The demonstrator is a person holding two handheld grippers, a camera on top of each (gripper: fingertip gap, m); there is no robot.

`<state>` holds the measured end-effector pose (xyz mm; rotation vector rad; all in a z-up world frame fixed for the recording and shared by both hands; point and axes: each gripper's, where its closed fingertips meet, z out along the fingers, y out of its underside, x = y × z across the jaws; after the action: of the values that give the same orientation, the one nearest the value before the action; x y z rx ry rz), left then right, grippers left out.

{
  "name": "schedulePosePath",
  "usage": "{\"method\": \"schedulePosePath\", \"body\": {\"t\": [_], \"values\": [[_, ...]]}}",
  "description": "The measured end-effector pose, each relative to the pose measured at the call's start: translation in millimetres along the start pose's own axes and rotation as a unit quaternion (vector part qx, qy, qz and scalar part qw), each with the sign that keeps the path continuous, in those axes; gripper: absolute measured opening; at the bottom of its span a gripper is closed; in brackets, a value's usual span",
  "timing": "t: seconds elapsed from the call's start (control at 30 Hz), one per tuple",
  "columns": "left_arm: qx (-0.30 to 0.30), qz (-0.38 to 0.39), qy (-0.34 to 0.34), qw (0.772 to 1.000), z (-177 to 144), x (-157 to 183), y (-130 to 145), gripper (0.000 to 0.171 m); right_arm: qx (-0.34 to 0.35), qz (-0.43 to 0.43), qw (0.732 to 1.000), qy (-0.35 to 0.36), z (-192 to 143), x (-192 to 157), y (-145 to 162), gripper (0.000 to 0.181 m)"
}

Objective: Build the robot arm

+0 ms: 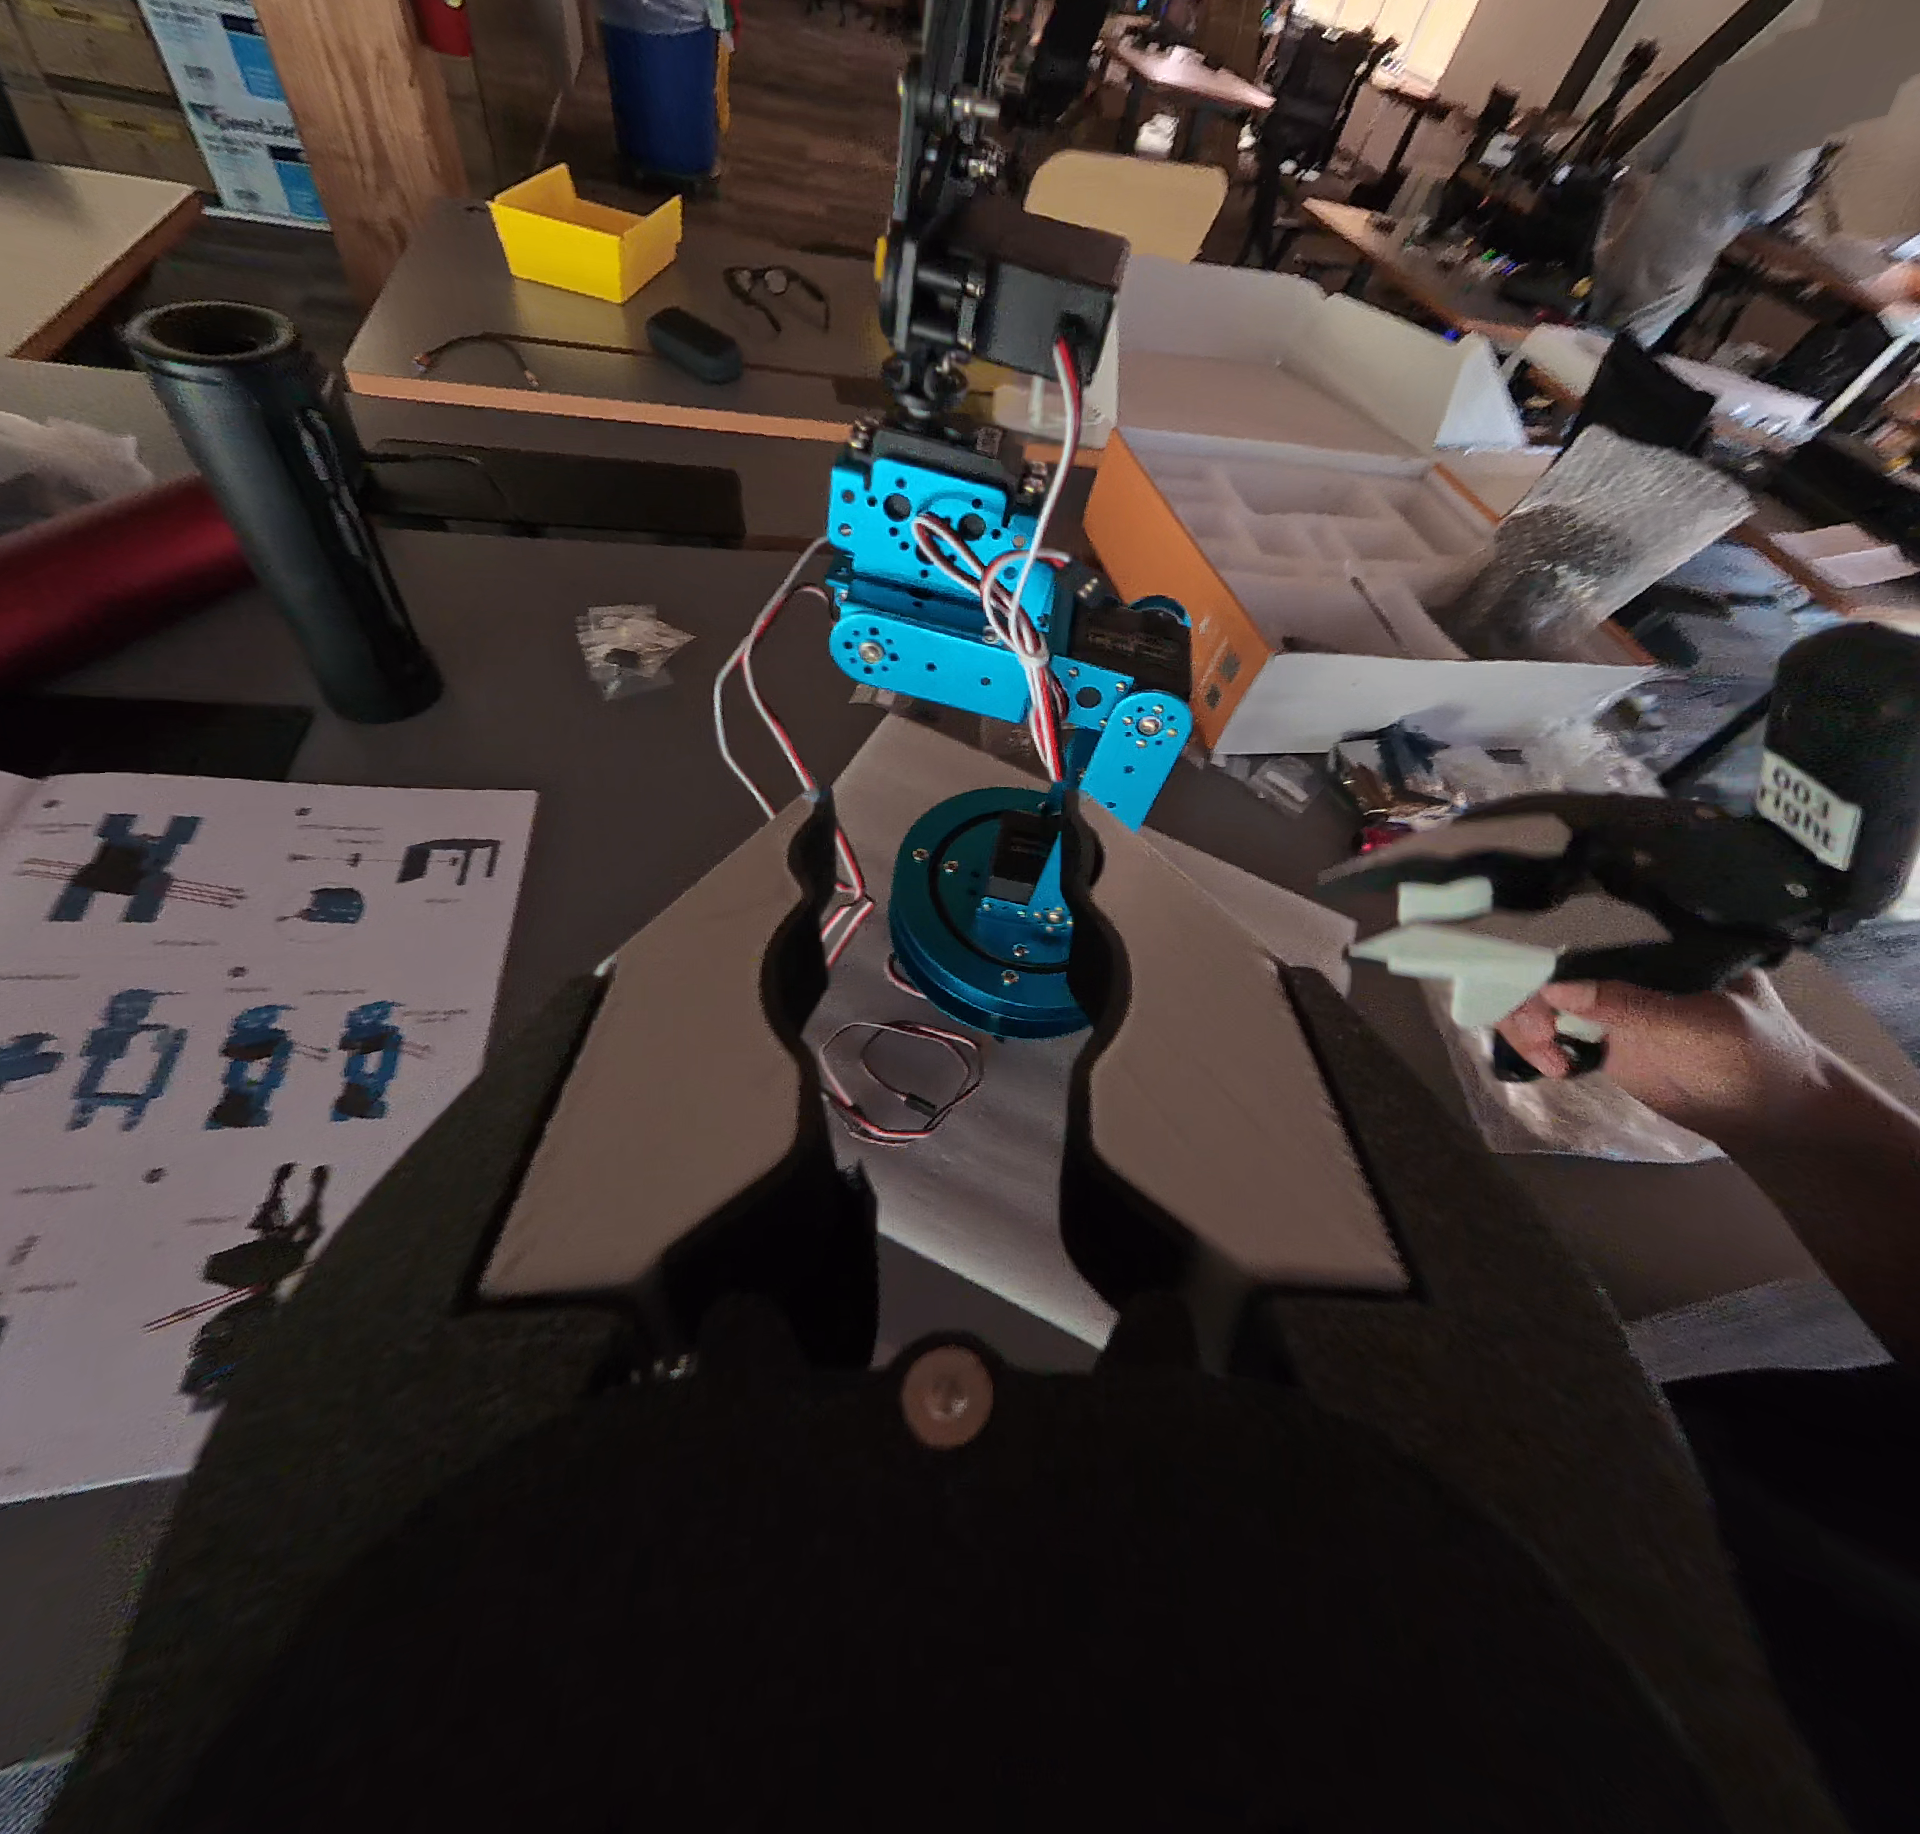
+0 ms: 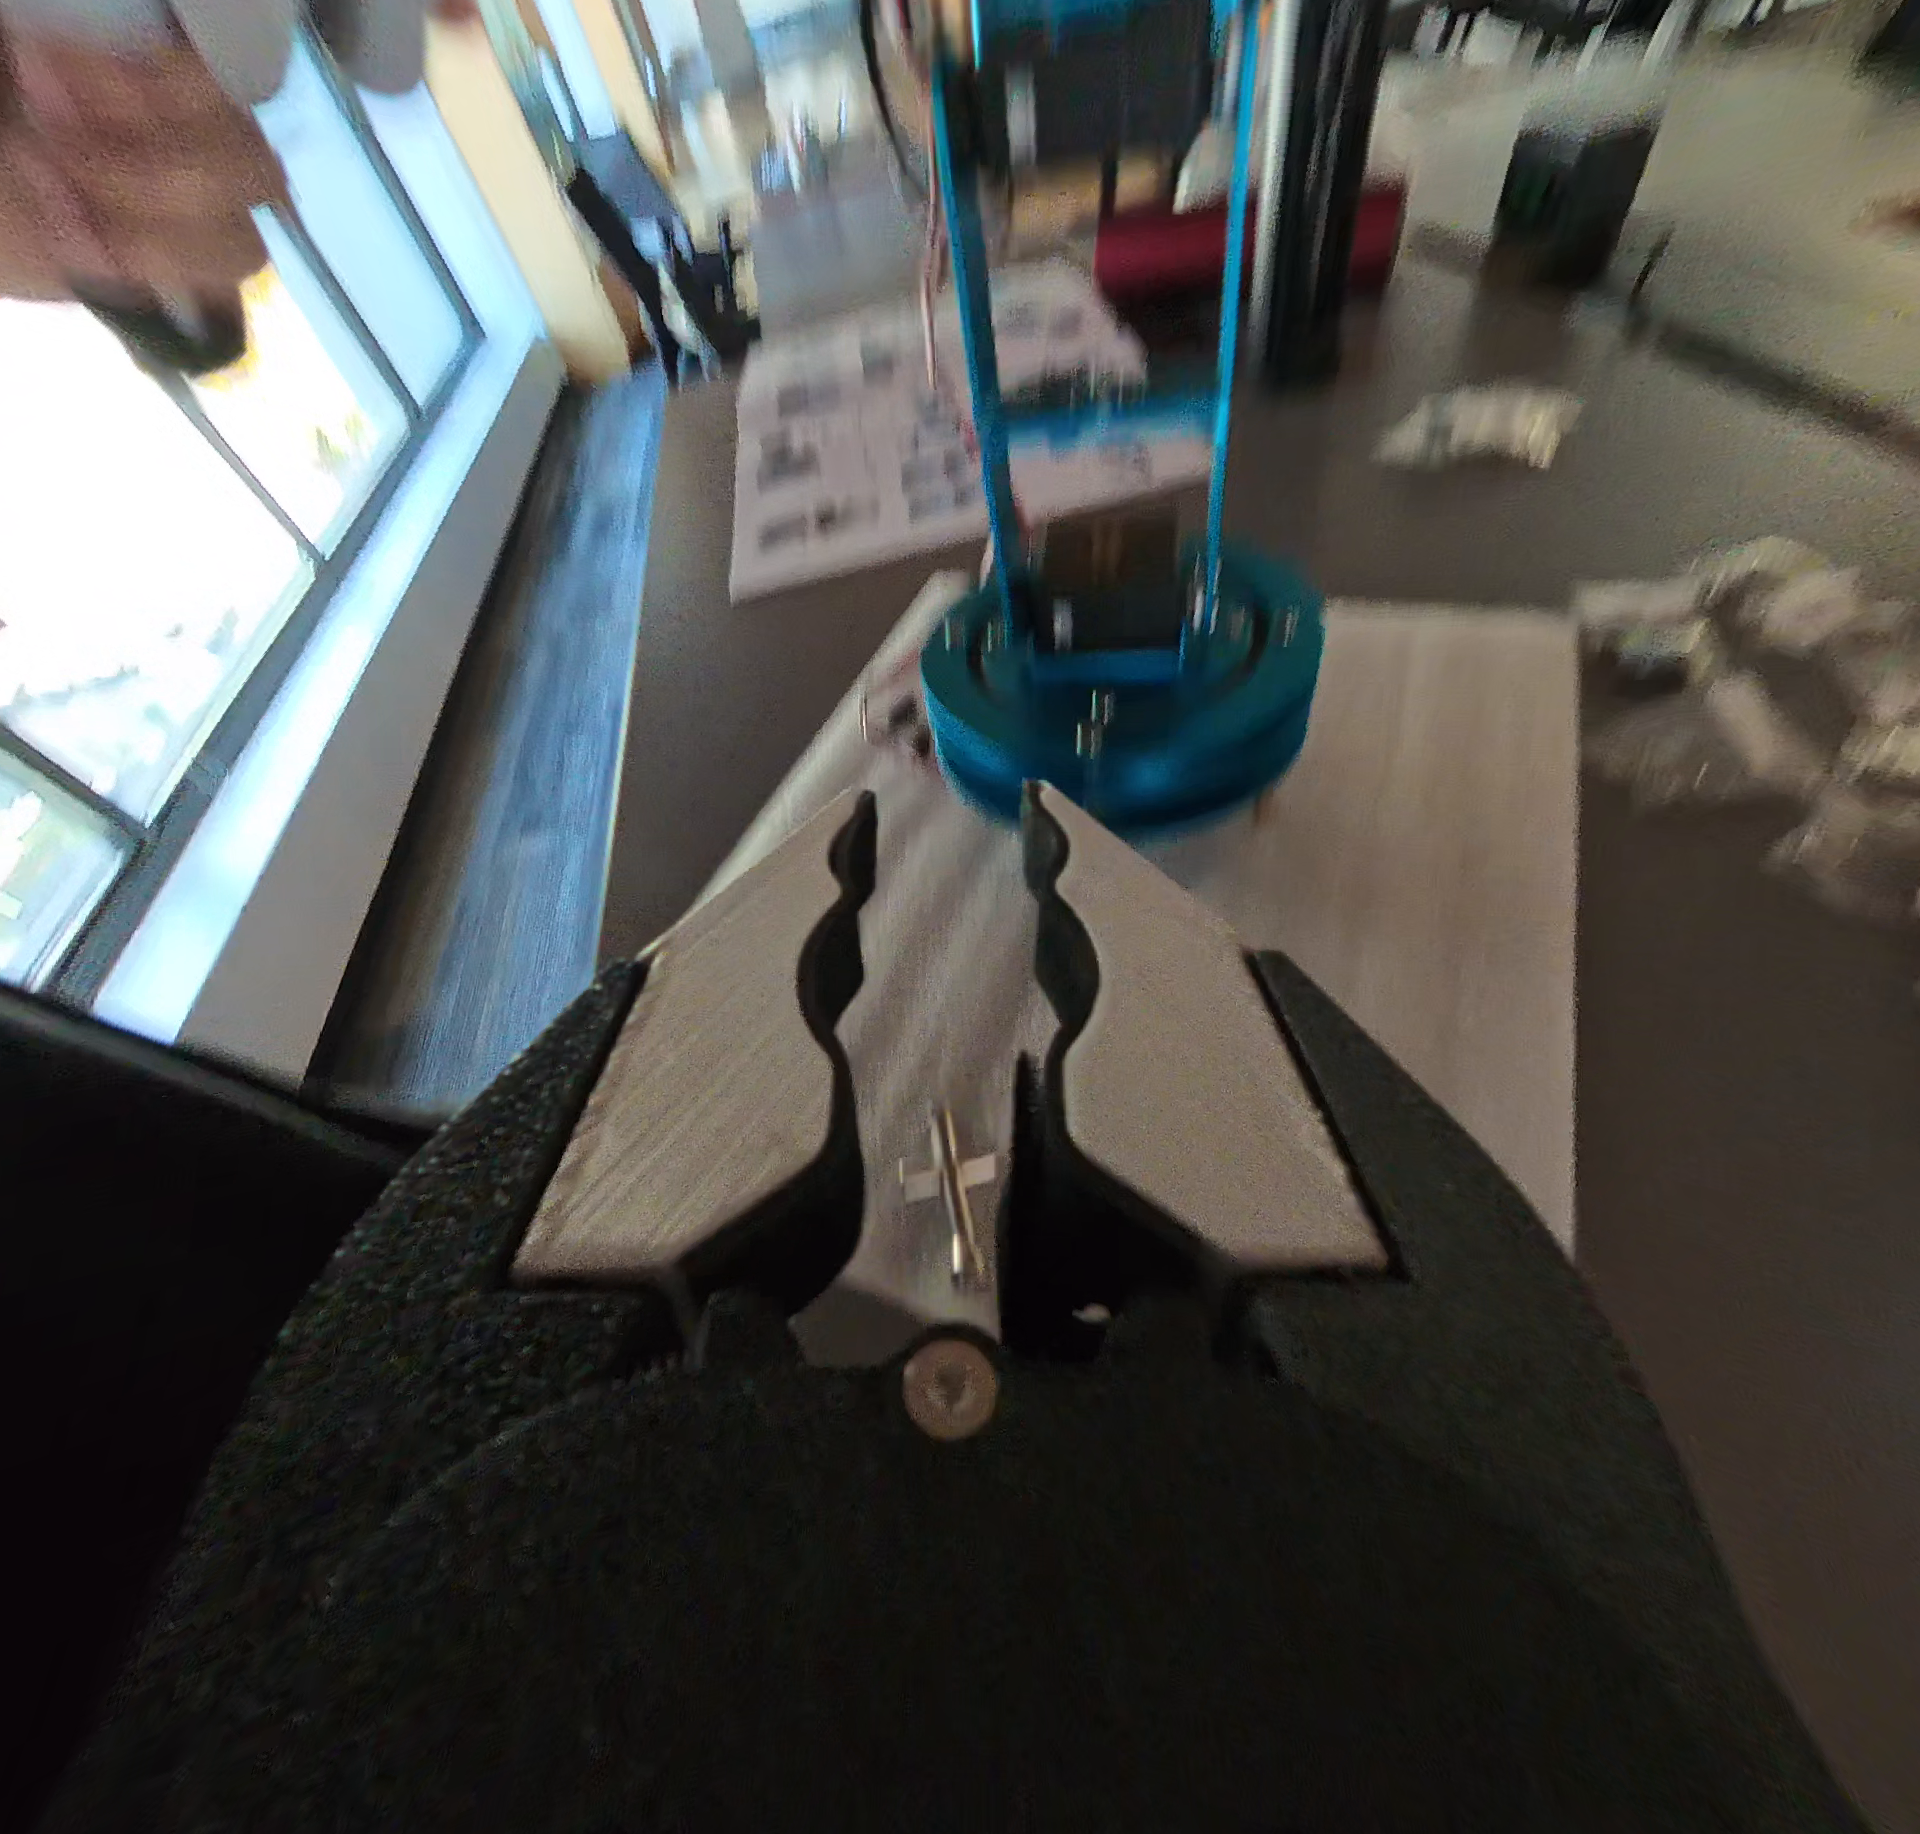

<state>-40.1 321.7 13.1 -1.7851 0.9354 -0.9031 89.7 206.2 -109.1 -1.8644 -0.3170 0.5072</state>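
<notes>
Left wrist view: left gripper (image 1: pixel 940 808) jaws apart, nothing between them, tips just short of the blue base (image 1: pixel 987 917). Landmark: that round base, standing on a pale board (image 1: pixel 966 1202).

- Nearest, in front of the base: a loose wire loop (image 1: pixel 899 1078) lying on the board.
- On the base: small blue arm (image 1: pixel 966 589) built of bracket plates and servos, upper black section (image 1: pixel 966 174) rising out of frame. Red-white leads (image 1: pixel 790 735) hang free on its left side, down to the board.
- Right of the base: right gripper (image 1: pixel 1392 911), held in a hand (image 1: pixel 1621 1046), jaws apart, empty, well clear of the arm.
- Left of the base: instruction sheet (image 1: pixel 260 1005); beyond it a black tube (image 1: pixel 281 517) standing upright and a small parts bag (image 1: pixel 629 641).
- Behind the base, to the right: opened box (image 1: pixel 1299 579) with tray insert.
- Far behind: table with yellow bin (image 1: pixel 587 231) and glasses (image 1: pixel 779 293).

Right wrist view: heavy blur. Right gripper (image 2: pixel 951 802) fingers apart, empty; one tip looks just beside the base (image 2: pixel 1122 683), contact not clear.

Handling, judged: metal, stiff links but jointed, top-heavy, likely to tip or fold at the servos. Leads fragile, easily snagged. Safest hold looks to be the base rim or the flat lower bracket, not the wires or black upper section.
</notes>
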Motion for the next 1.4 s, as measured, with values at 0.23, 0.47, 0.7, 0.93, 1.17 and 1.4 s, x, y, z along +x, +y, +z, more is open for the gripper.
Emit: {"method": "schedulePosePath", "body": {"t": [0.23,0.47,0.7,0.93,1.17,1.4], "values": [[0.101,0.040,0.053,0.993,15,-13,-9,0.040,0.118,-0.034,0.992,0.029,14,-7,-138,0.055],[0.163,0.081,0.210,0.961,41,-28,-50,0.022,0.065,-0.092,0.987,0.111,54,1,-181,0.028],[0.135,0.124,0.319,0.930,67,-41,-33,0.032,0.024,-0.059,0.972,0.226,5,18,-141,0.029],[0.057,0.115,0.529,0.839,97,-38,-44,0.078,-0.021,0.005,0.969,0.247,56,22,-71,0.096],[-0.056,0.200,0.670,0.712,104,-2,-16,0.067,-0.001,0.021,0.980,0.199,91,40,-59,0.080],[-0.043,0.255,0.644,0.720,109,2,-9,0.027,-0.055,-0.014,0.986,0.156,97,39,-62,0.066]]}}
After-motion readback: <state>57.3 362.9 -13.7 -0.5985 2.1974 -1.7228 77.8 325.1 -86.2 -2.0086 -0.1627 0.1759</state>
